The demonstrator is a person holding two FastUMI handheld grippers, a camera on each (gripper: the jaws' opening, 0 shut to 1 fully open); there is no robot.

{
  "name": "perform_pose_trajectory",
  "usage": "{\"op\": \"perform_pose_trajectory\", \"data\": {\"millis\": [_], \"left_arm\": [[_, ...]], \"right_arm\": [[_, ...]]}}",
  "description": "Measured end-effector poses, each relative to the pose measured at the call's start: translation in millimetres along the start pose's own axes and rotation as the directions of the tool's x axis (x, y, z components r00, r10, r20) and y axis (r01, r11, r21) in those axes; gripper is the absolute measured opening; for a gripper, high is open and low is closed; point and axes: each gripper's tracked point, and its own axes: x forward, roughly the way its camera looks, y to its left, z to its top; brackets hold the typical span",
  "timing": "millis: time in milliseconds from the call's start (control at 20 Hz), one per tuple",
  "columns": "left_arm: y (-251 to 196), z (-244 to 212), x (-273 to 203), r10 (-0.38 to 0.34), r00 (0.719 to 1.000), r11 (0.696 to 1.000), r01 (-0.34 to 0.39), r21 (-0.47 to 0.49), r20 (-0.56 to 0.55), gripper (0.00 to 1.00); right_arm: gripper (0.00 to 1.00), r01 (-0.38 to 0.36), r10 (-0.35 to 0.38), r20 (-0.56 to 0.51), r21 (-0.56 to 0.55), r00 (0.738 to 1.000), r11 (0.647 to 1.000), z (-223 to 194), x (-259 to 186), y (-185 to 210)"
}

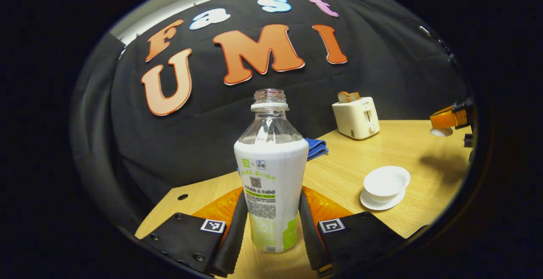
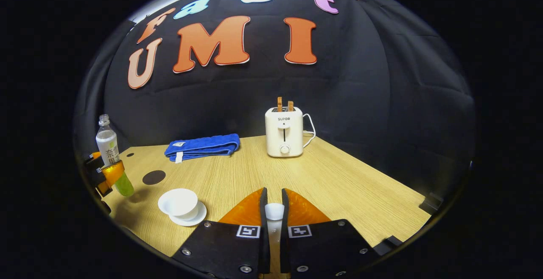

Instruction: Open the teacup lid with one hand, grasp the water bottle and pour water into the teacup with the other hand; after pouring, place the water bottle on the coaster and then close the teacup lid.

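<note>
With the lid (image 2: 274, 211) pinched in our right gripper (image 2: 274, 217) and the bottle (image 1: 271, 173) clamped in our left gripper (image 1: 272, 224), we carry it upright to the open teacup (image 1: 386, 183) before tipping slowly.

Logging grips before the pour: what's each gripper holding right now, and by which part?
Left gripper clamps the bottle around its lower body. Right gripper pinches the lid by its knob, off the teacup.

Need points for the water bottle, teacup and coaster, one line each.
water bottle (image 1: 271, 173): left gripper view, on the white label, between the gripper's fingers.
teacup (image 2: 177, 202): right gripper view, inside the open bowl, on its saucer.
coaster (image 2: 153, 177): right gripper view, centre of the dark round disc.
</note>
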Motion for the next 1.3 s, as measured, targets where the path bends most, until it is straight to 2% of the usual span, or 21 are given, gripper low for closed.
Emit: {"op": "perform_pose_trajectory", "data": {"millis": [200, 250, 350, 450, 650, 950, 1200, 1300], "left_arm": [[-22, -8, 9, -0.042, 0.998, 0.985, 0.050, 0.163, -0.048, 0.67], [-26, -9, 9, -0.049, 0.997, 0.977, 0.060, 0.202, -0.061, 0.64], [-36, -12, 14, -0.061, 0.995, 0.956, 0.081, 0.281, -0.079, 0.64], [-43, -13, 16, -0.069, 0.994, 0.923, 0.097, 0.373, -0.088, 0.65], [-44, -7, 18, -0.077, 0.992, 0.827, 0.117, 0.550, -0.096, 0.66], [-48, -1, 37, -0.103, 0.989, 0.683, 0.146, 0.715, -0.104, 0.66], [-47, 2, 36, -0.095, 0.992, 0.528, 0.118, 0.841, -0.080, 0.65], [-48, -3, 35, -0.106, 0.989, 0.471, 0.140, 0.871, -0.102, 0.66]], "right_arm": [[0.10, 0.009, -0.009, 0.002, 0.015, 1.000, 1.000, 0, -3, -7], [0.10, 0.011, -0.011, 0.001, 0.018, 1.000, 1.000, 0, -3, -8], [0.10, 0.014, -0.014, 0.002, 0.022, 1.000, 1.000, 0, -3, -10], [0.10, 0.015, -0.015, 0.003, 0.024, 1.000, 1.000, 0, -4, -12], [0.10, 0.018, -0.018, 0.000, 0.033, 1.000, 0.999, -2, -4, -16], [0.10, 0.017, -0.017, -0.007, 0.041, 1.000, 0.999, -6, -5, -17], [0.10, 0.024, -0.024, -0.009, 0.053, 1.000, 0.998, -8, -5, -23], [0.10, 0.025, -0.024, -0.017, 0.061, 1.000, 0.998, -11, -4, -25]]}}
